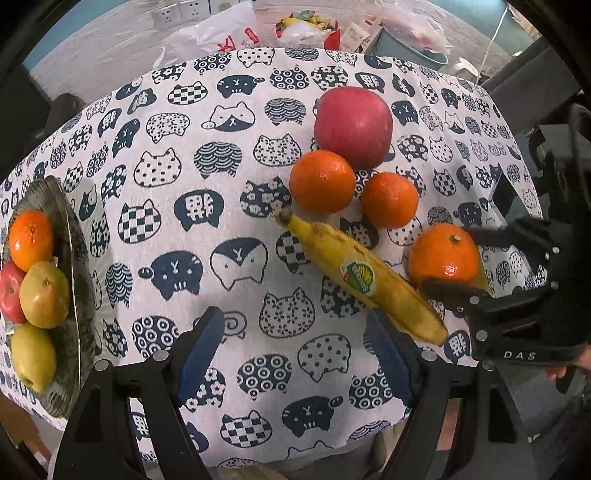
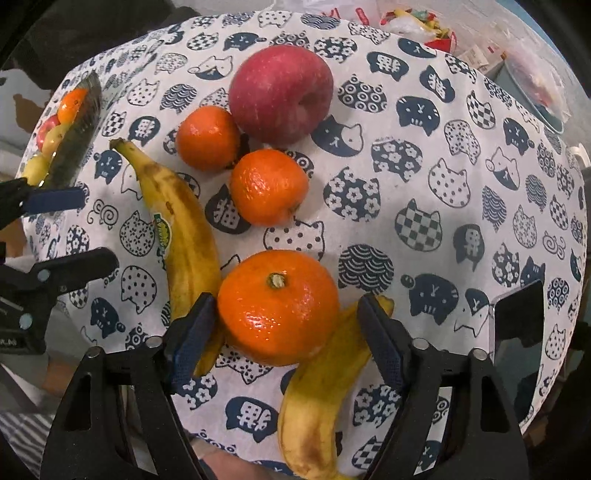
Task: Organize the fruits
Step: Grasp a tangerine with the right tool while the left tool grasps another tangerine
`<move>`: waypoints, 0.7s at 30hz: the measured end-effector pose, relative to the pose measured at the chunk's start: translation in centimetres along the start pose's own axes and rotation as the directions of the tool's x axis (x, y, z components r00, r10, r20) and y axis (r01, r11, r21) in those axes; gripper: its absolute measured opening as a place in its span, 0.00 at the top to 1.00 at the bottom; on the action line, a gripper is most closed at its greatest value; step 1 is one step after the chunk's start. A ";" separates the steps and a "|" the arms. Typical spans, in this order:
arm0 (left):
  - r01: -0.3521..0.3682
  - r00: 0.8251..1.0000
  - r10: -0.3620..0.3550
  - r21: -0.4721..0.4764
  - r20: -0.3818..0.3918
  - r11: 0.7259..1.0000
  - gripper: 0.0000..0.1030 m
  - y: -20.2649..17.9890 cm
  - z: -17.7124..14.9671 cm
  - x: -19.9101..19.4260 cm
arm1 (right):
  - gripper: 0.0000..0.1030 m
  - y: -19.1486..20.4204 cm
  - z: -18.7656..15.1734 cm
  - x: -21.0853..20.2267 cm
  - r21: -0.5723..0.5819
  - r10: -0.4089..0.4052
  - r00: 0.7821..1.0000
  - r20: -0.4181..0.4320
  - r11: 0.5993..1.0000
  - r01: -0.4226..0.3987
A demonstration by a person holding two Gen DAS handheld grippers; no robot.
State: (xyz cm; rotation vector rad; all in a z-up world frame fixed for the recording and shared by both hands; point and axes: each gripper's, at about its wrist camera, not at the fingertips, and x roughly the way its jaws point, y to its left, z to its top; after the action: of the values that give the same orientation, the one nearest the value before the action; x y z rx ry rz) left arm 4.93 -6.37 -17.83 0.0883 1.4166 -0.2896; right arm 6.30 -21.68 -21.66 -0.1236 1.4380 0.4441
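My right gripper [image 2: 286,300] points down over a large orange [image 2: 277,332] that sits between its blue pads. The left pad is at the peel; a gap shows at the right pad, so the jaws stand open. A second banana [image 2: 317,398] lies under that orange. In the left wrist view this gripper [image 1: 447,258] straddles the same orange [image 1: 441,248]. My left gripper [image 1: 291,317] hangs open over bare cloth. Nearby lie a stickered banana [image 1: 362,277], two smaller oranges [image 1: 322,181] [image 1: 389,199] and a red apple [image 1: 352,125].
A dark plate [image 1: 75,266] at the left table edge holds an orange, a red apple and two yellow-green fruits. A dark phone [image 2: 517,325] lies at the right. Plastic bags [image 1: 218,33] and a pail [image 1: 413,44] stand beyond the far edge.
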 end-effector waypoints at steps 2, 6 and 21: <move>-0.008 1.000 0.008 0.003 0.007 1.000 0.22 0.0 0.4 0.0 | 0.35 0.1 0.3 0.1 -0.007 0.012 1.000 -0.003 1.000 -0.012; -0.015 1.000 0.015 -0.002 0.025 1.000 0.22 0.2 1.3 -0.1 | 0.36 0.6 0.3 0.2 -0.026 -0.002 1.000 0.008 1.000 0.002; -0.001 0.995 -0.001 0.028 0.095 1.000 0.19 -0.4 6.7 1.4 | 0.36 -3.8 1.6 -4.3 0.158 -0.025 0.978 0.206 0.987 -0.008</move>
State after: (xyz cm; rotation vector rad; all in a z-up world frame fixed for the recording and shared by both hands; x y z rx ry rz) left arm 11.43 -8.47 -18.12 0.0964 1.3185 -0.3099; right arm 8.88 -25.57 -17.92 0.0433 1.2612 0.3240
